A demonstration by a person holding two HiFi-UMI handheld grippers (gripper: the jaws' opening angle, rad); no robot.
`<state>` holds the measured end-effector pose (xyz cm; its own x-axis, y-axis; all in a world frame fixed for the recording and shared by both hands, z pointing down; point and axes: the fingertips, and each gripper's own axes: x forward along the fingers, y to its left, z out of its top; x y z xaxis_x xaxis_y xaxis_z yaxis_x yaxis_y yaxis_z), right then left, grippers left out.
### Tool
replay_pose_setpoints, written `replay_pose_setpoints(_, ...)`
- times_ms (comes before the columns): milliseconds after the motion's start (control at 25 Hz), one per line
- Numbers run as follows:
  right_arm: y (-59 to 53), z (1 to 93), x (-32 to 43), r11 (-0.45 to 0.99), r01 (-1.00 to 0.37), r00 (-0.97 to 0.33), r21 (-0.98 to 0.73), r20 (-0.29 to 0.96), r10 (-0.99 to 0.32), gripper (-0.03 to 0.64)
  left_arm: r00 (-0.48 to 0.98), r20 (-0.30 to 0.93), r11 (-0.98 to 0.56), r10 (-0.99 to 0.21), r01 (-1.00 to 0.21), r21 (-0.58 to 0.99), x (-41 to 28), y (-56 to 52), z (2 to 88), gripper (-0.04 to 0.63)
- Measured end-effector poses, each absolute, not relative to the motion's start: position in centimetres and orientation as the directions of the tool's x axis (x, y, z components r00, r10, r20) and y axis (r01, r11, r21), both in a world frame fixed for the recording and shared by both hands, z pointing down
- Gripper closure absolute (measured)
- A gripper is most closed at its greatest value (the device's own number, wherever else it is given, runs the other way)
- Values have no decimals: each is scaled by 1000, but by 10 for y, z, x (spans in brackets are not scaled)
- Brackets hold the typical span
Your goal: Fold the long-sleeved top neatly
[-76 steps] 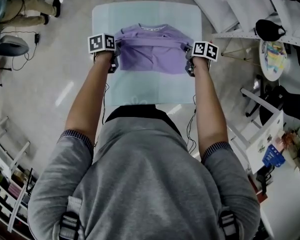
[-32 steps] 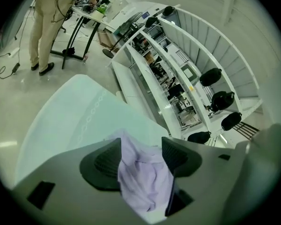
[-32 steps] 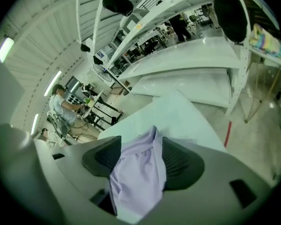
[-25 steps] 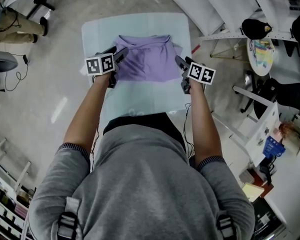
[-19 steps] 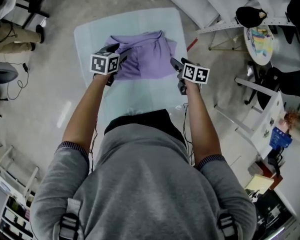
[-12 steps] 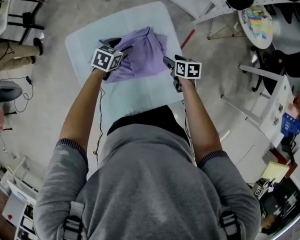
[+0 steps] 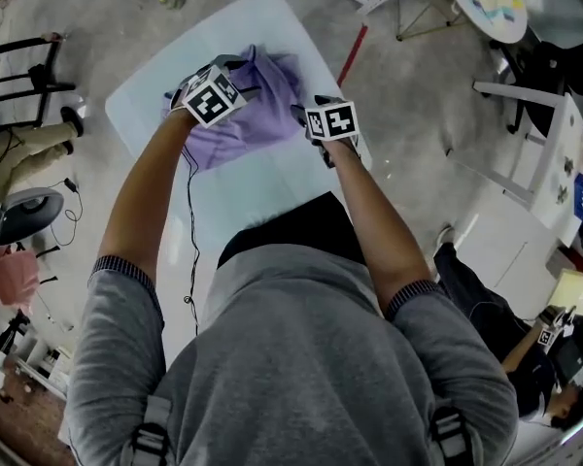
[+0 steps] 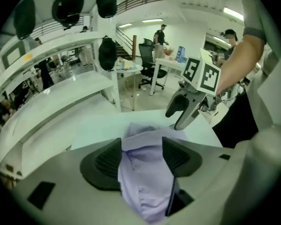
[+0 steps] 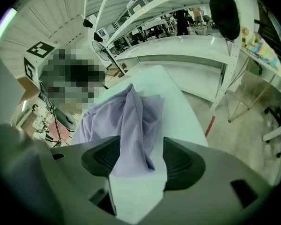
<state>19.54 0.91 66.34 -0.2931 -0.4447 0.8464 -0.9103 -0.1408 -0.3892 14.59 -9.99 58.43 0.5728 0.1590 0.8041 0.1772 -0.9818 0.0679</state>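
Right claw (image 9: 140, 161) near table (image 7: 262, 178) right edge: jaws set fairly wide, clamped on bunched fold of purple top (image 7: 245, 132). Left claw (image 8: 140, 156) beyond it, toward table middle: jaws gripping another bunch. Top pulled up into both claws, rest rumpled on table's far half.

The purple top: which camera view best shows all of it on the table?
The head view: nearly all of the purple top shows, bunched on the table between the left gripper and right gripper. Each gripper view shows only the fold clamped in its own jaws and cloth beyond.
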Motion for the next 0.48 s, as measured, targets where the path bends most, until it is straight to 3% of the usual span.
replay_pose_setpoints(160,13,680,190,-121,-926,-279,-357,865,-416,316,474,840,-893,264,449,28,163,-71,601,296)
replay_pose_setpoints(320,18,690,184,-106,-931,-284,-350,875,-393,316,325,889,-710,322,704,0,178,-53,621,290)
replay_pose_setpoints(480,23,699,179,-93,-929,-301,-358,877,-375,316,171,931,-514,324,858,21,189,-43,642,278)
